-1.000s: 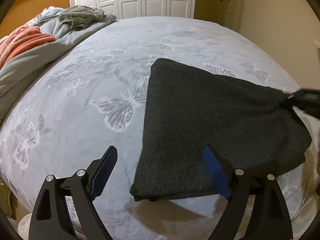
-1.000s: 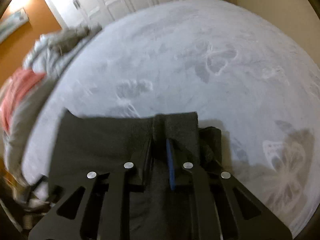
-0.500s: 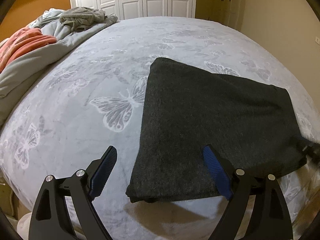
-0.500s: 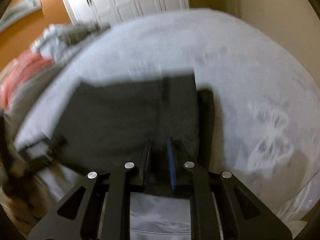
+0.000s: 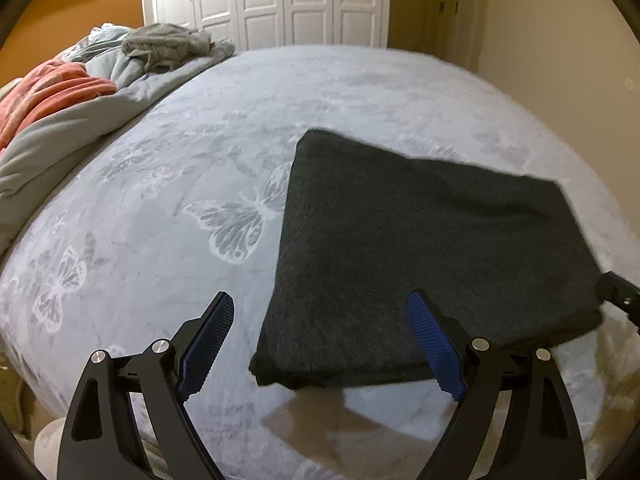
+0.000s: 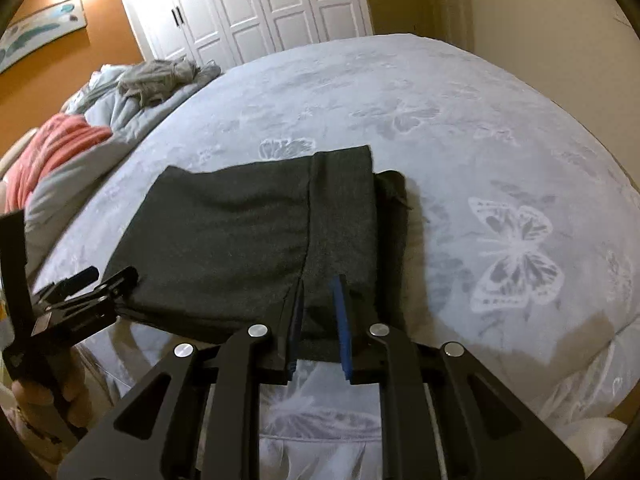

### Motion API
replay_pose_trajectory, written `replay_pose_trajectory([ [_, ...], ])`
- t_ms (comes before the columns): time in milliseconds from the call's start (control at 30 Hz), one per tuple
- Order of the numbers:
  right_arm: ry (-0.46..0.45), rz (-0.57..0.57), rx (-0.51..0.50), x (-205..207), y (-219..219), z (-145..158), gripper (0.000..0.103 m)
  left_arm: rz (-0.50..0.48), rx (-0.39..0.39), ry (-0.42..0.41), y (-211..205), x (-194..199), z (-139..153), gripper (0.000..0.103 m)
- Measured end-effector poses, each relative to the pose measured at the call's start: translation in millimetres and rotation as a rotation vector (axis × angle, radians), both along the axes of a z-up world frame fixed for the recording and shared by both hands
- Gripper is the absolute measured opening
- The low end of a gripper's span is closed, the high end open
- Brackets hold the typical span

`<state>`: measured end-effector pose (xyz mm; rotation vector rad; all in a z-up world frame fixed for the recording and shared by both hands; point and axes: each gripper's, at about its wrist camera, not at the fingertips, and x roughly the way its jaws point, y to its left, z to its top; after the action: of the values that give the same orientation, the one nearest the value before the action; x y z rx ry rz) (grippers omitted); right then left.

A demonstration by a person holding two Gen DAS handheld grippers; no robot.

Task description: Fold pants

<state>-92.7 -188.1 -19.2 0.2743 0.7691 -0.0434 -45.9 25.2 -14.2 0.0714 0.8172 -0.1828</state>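
Note:
The dark grey pants (image 5: 420, 248) lie folded into a flat rectangle on the butterfly-print bed cover (image 5: 200, 168), near the bed's front edge. My left gripper (image 5: 320, 312) is wide open, just above the near left corner of the pants, holding nothing. In the right wrist view the pants (image 6: 248, 232) show the waistband part folded on top at the right. My right gripper (image 6: 318, 292) has its jaws a narrow gap apart over the near edge of the pants; the cloth lies flat and looks released. The right gripper's tip (image 5: 618, 292) shows at the pants' right edge.
Crumpled grey bedding (image 5: 168, 46) and an orange blanket (image 5: 52, 92) lie piled at the far left of the bed. White closet doors (image 5: 304, 0) stand behind the bed. A beige wall (image 5: 560, 40) is on the right. The left gripper (image 6: 80, 292) shows at the left.
My right gripper carried the lifted part of the pants down toward the front edge, laid it flat, then parted its jaws slightly. The left gripper stayed open and nearly still.

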Motion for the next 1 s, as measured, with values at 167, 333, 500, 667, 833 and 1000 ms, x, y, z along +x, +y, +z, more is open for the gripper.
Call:
replay_pose_trajectory([
  [167, 0.031, -0.013, 0.083, -12, -19, -6, 0.019, -0.049, -0.034, -0.019, -2, -17, -2, 0.086],
  [333, 0.057, -0.023, 0.139, 4, -23, -15, 0.057, -0.055, 0.003, -0.031, -8, -20, -8, 0.086],
  [500, 0.073, -0.007, 0.073, 16, -7, -17, 0.029, -0.013, -0.075, -0.018, 8, -16, -5, 0.086],
  [667, -0.074, 0.085, -0.043, 5, 18, 53, 0.013, 0.039, -0.127, -0.037, 27, -15, -1, 0.086],
  [833, -0.048, 0.066, -0.090, -1, 20, 56, 0.021, 0.071, -0.145, -0.020, 38, -13, -4, 0.086],
  [1000, -0.001, 0.036, 0.055, -2, 1, 23, 0.021, 0.076, -0.161, -0.003, 42, -13, -7, 0.086],
])
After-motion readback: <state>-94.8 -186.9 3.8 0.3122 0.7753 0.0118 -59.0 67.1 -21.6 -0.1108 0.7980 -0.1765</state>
